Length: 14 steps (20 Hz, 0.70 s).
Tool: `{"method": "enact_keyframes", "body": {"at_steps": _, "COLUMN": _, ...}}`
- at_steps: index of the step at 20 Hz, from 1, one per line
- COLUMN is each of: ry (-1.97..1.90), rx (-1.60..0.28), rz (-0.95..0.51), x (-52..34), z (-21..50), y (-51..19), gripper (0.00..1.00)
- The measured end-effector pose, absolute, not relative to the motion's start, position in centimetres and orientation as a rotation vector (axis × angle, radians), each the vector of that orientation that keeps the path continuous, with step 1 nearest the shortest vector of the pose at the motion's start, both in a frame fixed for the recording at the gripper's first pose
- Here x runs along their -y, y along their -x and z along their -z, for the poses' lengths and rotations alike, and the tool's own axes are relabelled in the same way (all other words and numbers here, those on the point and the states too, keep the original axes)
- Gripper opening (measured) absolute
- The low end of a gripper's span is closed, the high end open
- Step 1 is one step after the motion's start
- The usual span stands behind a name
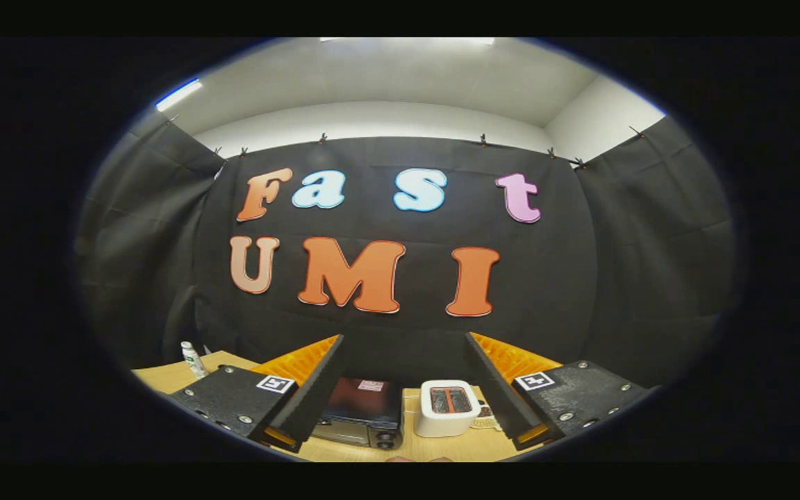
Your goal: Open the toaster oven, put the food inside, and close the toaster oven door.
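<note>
While gripper (400,389) gapes empty | toaster oven (362,413) beyond, door seemingly closed | label unreadable

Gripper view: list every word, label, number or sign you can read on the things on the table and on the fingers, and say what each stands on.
None can be read.
Toaster oven: pale sticker on top, too blurred.
Bottle: label too small.
Open gripper: a square black-and-white marker on each finger, a pattern, not text.
White toaster: no print visible.

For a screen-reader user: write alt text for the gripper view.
The gripper is open, high above a wooden table, holding nothing. Between its fingers, farther off, sit a dark toaster oven and a white pop-up toaster beside it; a small bottle stands off to one side.
</note>
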<state>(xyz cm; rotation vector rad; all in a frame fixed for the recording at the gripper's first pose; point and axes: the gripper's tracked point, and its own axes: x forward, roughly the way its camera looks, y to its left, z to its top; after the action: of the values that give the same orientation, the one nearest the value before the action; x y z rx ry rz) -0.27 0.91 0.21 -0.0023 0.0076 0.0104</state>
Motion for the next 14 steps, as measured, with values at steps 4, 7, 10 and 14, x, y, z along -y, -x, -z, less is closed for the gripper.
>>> {"method": "enact_keyframes", "body": {"at_steps": 4, "ry": 0.000, "rx": -0.007, "rz": -0.018, "x": -0.9, "z": -0.3, "y": 0.4, "gripper": 0.99}}
{"method": "enact_keyframes", "body": {"at_steps": 7, "ry": -0.001, "rx": -0.015, "rz": -0.023, "x": -1.3, "z": -0.2, "y": 0.5, "gripper": 0.99}}
{"method": "enact_keyframes", "body": {"at_steps": 10, "ry": 0.000, "rx": -0.021, "rz": -0.029, "x": -1.6, "z": -0.1, "y": 0.6, "gripper": 0.99}}
{"method": "enact_keyframes", "body": {"at_steps": 14, "ry": 0.006, "rx": -0.038, "rz": -0.043, "x": -2.2, "z": 0.4, "y": 0.5, "gripper": 0.99}}
